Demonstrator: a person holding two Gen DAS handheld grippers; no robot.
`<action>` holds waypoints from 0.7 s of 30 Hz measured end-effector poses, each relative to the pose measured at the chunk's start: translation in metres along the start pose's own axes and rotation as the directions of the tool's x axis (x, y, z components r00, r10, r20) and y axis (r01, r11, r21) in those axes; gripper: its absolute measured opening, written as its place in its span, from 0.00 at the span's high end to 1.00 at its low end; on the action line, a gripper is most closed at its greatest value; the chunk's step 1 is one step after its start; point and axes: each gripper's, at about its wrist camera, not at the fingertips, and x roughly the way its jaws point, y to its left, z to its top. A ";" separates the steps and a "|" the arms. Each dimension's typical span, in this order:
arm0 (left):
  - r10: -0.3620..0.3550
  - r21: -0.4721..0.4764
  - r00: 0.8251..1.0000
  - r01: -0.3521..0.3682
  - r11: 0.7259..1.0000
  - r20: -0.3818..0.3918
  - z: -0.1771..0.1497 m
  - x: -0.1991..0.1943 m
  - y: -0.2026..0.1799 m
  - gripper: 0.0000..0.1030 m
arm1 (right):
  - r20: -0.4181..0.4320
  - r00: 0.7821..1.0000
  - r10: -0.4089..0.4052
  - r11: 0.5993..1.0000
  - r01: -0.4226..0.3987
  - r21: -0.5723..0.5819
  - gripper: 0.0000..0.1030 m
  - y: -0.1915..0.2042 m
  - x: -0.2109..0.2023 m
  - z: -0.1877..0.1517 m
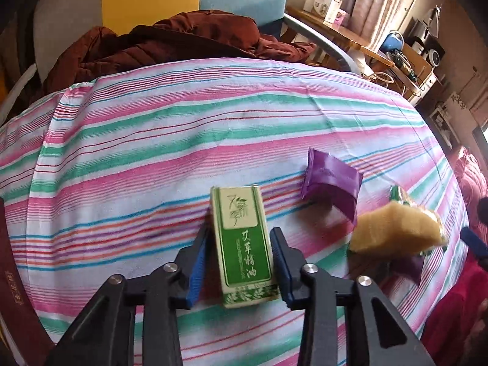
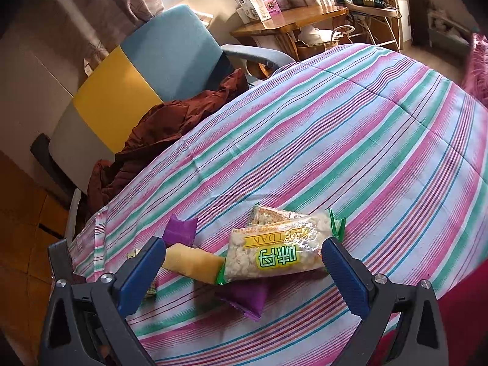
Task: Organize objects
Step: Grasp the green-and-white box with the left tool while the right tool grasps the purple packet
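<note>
Up close in the left wrist view, the left tongs point(image 1: 241, 244) are clamped on a green and cream cardboard box with Chinese lettering point(image 1: 242, 244), their blue pads pressed to its two long sides. The box points forward from the tongs, lifted a little over the pink, green and white striped bedsheet point(image 1: 183, 134). Ahead and to the right of these tongs lies a purple foil sachet point(image 1: 331, 178), partly reared up off the sheet. Further right, near the tongs' right arm, sits a tan, fuzzy wedge-shaped snack piece point(image 1: 393, 228), blurred, with a bit of green wrapper showing behind it. Far ahead, past the sheet's edge, a dark red padded jacket point(image 1: 170, 39) is heaped against a blue and yellow chair.

Now the right wrist view: the right tongs point(image 2: 244, 262) stand wide apart and hold nothing. Between the two blue pads rests a clear plastic packet of puffed rice cake with a yellow and green label point(image 2: 274, 256), lying across a second purple foil sachet point(image 2: 247, 299) that sticks out beneath it toward the tongs. Touching the packet's left end is a yellow rolled snack point(image 2: 192, 262), beside the left pad. Just beyond that pad sits another purple sachet point(image 2: 180, 228).
</note>
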 end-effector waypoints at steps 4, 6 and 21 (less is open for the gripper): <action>0.003 0.009 1.000 -0.003 1.000 0.016 -0.023 -0.014 0.004 0.68 | -0.006 1.000 -0.001 1.000 0.001 -0.026 0.00 0.005 0.001 -0.001; 0.018 0.050 0.999 -0.020 0.999 0.040 -0.040 -0.022 0.001 0.68 | -0.004 1.000 -0.001 0.999 0.001 -0.050 0.00 0.009 0.000 -0.003; -0.069 0.030 0.994 0.066 0.997 0.079 -0.080 -0.044 0.022 0.69 | -0.096 0.992 -0.088 0.807 0.014 -0.591 0.01 0.112 0.038 -0.010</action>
